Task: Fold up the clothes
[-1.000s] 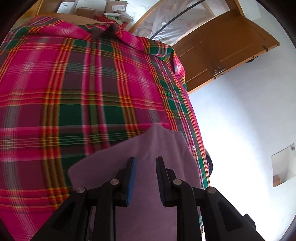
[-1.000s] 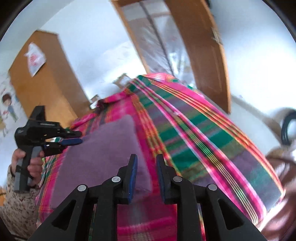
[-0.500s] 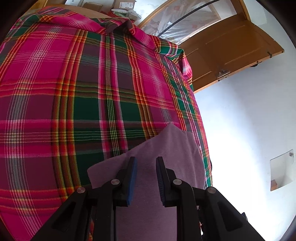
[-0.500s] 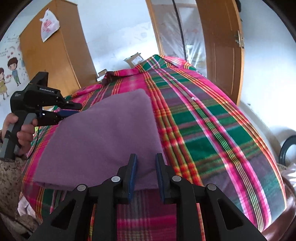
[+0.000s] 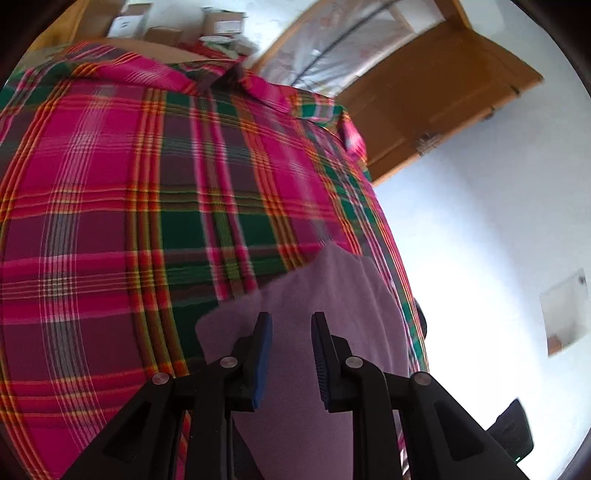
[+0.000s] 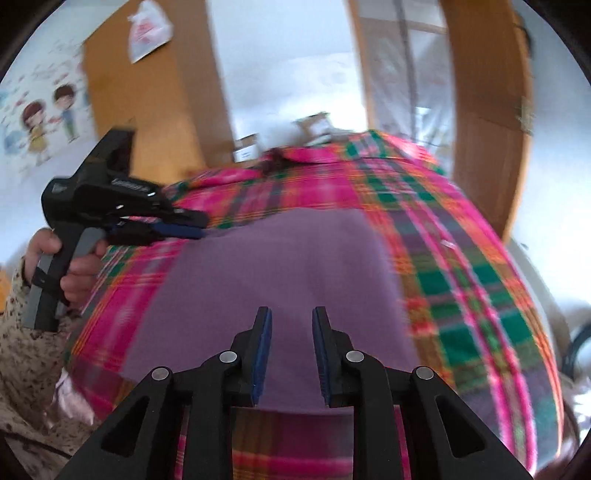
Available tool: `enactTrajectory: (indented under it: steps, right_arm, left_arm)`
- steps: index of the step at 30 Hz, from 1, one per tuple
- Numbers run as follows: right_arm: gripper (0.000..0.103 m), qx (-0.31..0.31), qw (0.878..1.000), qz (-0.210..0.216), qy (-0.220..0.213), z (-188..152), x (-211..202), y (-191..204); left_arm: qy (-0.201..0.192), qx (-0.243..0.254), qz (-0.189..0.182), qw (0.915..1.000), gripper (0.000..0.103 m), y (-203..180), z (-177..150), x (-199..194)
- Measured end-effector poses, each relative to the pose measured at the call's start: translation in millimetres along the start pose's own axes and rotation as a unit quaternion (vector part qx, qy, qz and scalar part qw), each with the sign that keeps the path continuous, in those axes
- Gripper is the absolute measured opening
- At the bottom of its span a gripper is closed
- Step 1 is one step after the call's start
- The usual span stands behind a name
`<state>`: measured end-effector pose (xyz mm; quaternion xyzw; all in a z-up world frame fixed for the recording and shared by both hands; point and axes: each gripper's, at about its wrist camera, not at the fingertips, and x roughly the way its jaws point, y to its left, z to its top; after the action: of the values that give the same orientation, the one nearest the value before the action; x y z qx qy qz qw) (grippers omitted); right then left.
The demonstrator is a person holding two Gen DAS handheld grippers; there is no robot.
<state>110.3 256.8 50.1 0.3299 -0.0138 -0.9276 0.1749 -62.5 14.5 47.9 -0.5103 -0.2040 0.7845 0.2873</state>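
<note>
Since a second ago your right hand-held gripper (image 6: 288, 354) has swung to face the purple cloth (image 6: 273, 280) squarely; the cloth lies flat and folded near the bed's (image 5: 110, 221) front edge. Both the right and the left hand-held gripper (image 5: 290, 356) stand part-open, holding nothing. Pinch only the top layer and the fold could slide apart.

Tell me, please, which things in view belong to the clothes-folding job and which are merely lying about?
Part of the job:
- purple garment, lying folded on the plaid cover
- left tongs and right tongs, both open and empty

Just lying about:
- cardboard boxes
- white bag hanging on the wooden wardrobe
- wooden door
</note>
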Motion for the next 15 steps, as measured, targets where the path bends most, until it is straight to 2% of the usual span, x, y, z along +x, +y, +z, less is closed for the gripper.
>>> enactTrajectory:
  steps: [4,6,10,15]
  right_arm:
    - [0.023,-0.027,0.999,0.034,0.014,7,16,27]
    - [0.023,-0.037,0.998,0.046,0.023,9,25,39]
    - [0.023,-0.047,0.997,0.056,0.037,4,35,51]
    - [0.023,-0.05,0.996,0.058,0.053,-4,45,59]
  left_arm:
    - [0.006,0.046,0.014,0.9988,0.022,-14,-15,-1]
    - [0.014,0.06,0.009,0.998,0.022,-18,-22,0]
    - [0.016,0.083,0.015,0.9963,0.022,-18,-33,-1]
    - [0.03,0.068,0.007,0.9972,0.021,-3,-34,4]
